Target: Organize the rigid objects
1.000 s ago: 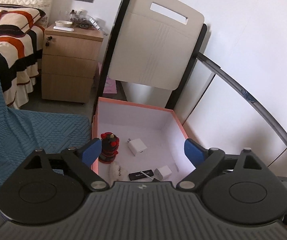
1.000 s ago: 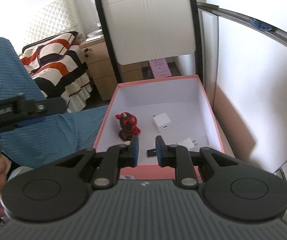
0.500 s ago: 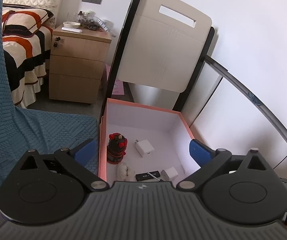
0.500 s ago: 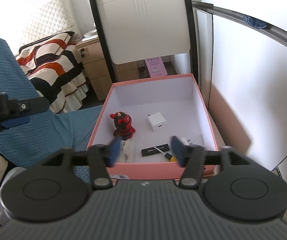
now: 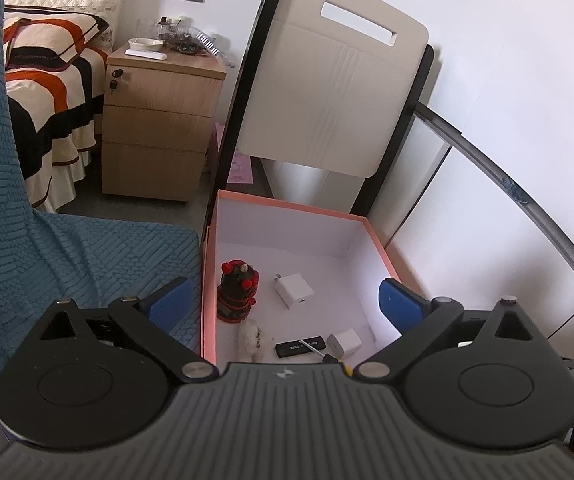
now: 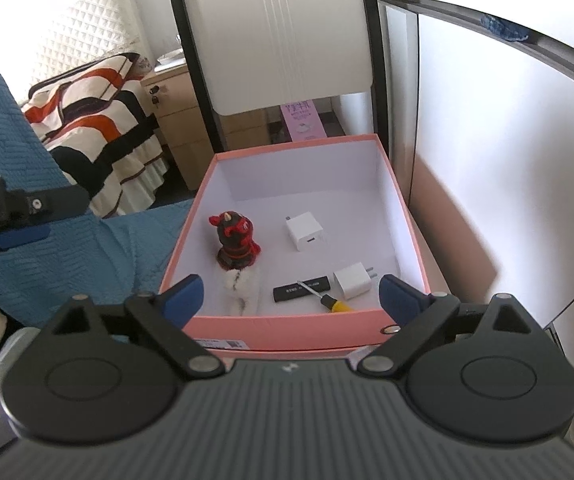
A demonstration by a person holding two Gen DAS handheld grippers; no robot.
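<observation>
Grippers both spread and empty, left gripper (image 5: 283, 298) and right gripper (image 6: 291, 294) above the pink cardboard box (image 6: 287, 322) at lower centre, where the yellow-handled screwdriver (image 6: 337, 304) lies against the black flat stick (image 6: 302, 288); I'd judge the job near done, withdraw straight up, no brushing the rim.

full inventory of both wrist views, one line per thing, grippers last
box: 1, pink, white inside, open, on floor by blue cover
figurine: 1, black-red, upright, box left
fluffy toy: 1, white, in front of figurine
chargers: 2, white, box middle and near right
black stick: 1, near wall
screwdriver: 1, yellow handle, across stick
chair: 1, white-black, behind box
nightstand: 1, wood
bed: 1, striped
left gripper: open, empty
right gripper: open, empty
</observation>
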